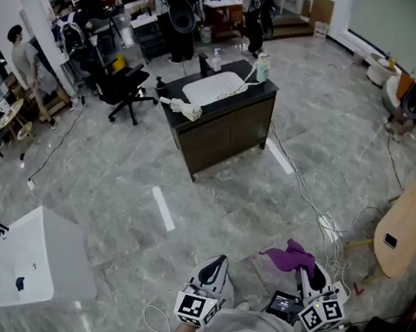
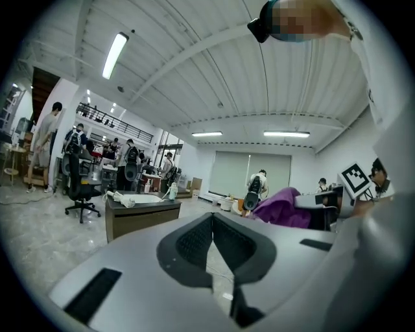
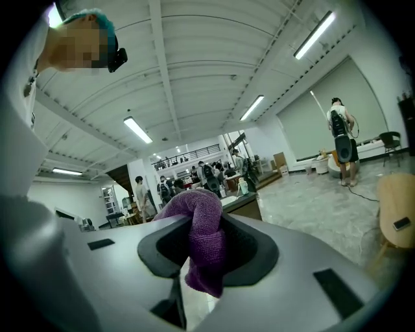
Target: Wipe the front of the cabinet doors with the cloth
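Purple cloth [image 3: 203, 237] pinched in right gripper [image 3: 201, 249], cabinet [image 1: 225, 125] well apart

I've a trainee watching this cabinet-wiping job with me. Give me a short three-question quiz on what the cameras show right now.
1. Which tool holds the purple cloth: A left, B right, C neither?
2. True or false: the cloth is touching the cabinet doors.
3. What does the left tool grip?
Key: 1 B, the right tool. 2 False, the doors stand well away from it. 3 Nothing; its jaws are together.
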Motion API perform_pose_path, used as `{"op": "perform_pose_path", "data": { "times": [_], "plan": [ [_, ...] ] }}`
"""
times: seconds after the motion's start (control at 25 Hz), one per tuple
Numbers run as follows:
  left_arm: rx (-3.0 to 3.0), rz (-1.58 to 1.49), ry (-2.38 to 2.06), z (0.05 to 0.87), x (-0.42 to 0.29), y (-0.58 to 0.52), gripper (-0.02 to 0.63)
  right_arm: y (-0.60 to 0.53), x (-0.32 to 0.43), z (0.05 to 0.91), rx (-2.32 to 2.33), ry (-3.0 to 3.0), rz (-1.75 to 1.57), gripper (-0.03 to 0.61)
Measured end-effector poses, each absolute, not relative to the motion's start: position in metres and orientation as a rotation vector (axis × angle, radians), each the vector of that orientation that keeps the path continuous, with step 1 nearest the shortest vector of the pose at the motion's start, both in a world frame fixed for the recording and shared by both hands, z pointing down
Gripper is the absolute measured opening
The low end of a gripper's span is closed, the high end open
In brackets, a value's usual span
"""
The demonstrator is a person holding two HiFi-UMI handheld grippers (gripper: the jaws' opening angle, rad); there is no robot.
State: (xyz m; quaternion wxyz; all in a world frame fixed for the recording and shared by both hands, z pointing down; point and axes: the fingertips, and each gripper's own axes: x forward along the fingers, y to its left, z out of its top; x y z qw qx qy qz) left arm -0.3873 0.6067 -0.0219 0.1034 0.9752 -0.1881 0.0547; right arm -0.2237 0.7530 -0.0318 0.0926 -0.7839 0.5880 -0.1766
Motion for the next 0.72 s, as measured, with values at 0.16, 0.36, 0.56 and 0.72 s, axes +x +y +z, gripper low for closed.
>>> {"op": "perform_pose_path", "data": {
  "times": [0.16, 0.36, 0.56, 0.72],
  "plan": [
    [2.891, 0.086, -0.505, -0.032, -0.349, 0.558, 0.006, 0.715, -0.197, -0.045, -2.4, 1.74, -0.507, 0.118],
    [2.908, 0.035, -0.445, -0.032, -0.308, 0.499, 0.006, 0.662, -0.162, -0.062, -2.459, 1.71, -0.413, 0.118],
    [2.967, 0.085, -0.426, -0.023, -0.293, 0.443, 0.007, 0.619, -0.138, -0.058, -2.475, 1.705, -0.367, 0.118],
    [2.925, 0.144, -0.544, -0.016, -0.3, 0.412, 0.006, 0.609, -0.11, -0.042, -2.504, 1.701, -0.428, 0.118]
  ]
}}
